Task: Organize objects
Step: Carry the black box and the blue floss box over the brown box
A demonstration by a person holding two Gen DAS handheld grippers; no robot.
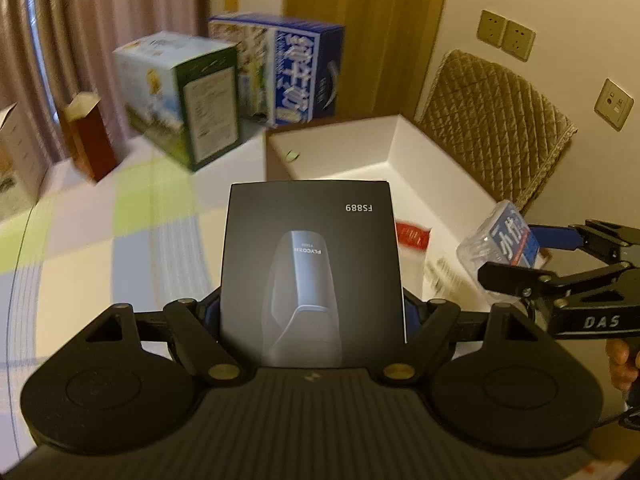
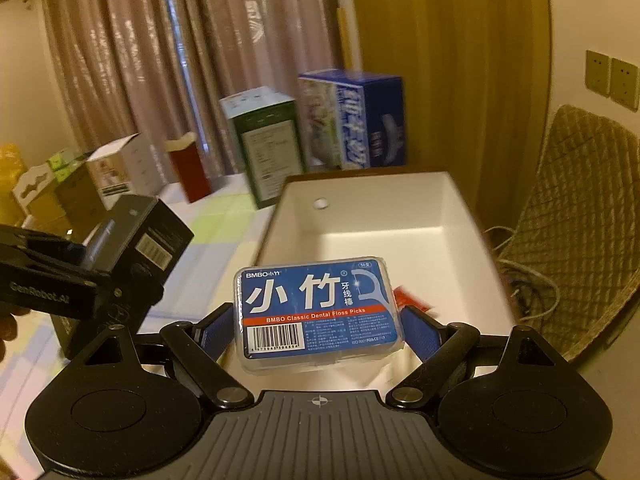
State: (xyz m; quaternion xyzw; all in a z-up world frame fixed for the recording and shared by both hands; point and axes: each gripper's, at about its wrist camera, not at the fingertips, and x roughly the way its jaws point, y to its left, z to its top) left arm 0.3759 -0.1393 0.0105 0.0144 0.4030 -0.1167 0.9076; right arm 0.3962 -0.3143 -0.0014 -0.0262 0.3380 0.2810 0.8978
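Observation:
My left gripper [image 1: 312, 312] is shut on a black shaver box [image 1: 310, 264] marked FS889, held above the table just before the white open box [image 1: 404, 148]. The black box also shows in the right wrist view [image 2: 140, 236], at the left. My right gripper [image 2: 318, 332] is shut on a blue dental floss picks case [image 2: 318, 310], held over the near edge of the white open box [image 2: 452, 208]. The case shows at the right of the left wrist view [image 1: 500, 242]. A small red item [image 2: 412, 298] lies inside the white box.
A green carton [image 1: 188, 100], a blue carton [image 1: 296, 72] and a red-brown box [image 1: 90, 136] stand at the back of the checked tablecloth [image 1: 100, 240]. More cartons [image 2: 104, 172] stand at the left. A quilted chair [image 1: 500, 120] is at the right, by the wall.

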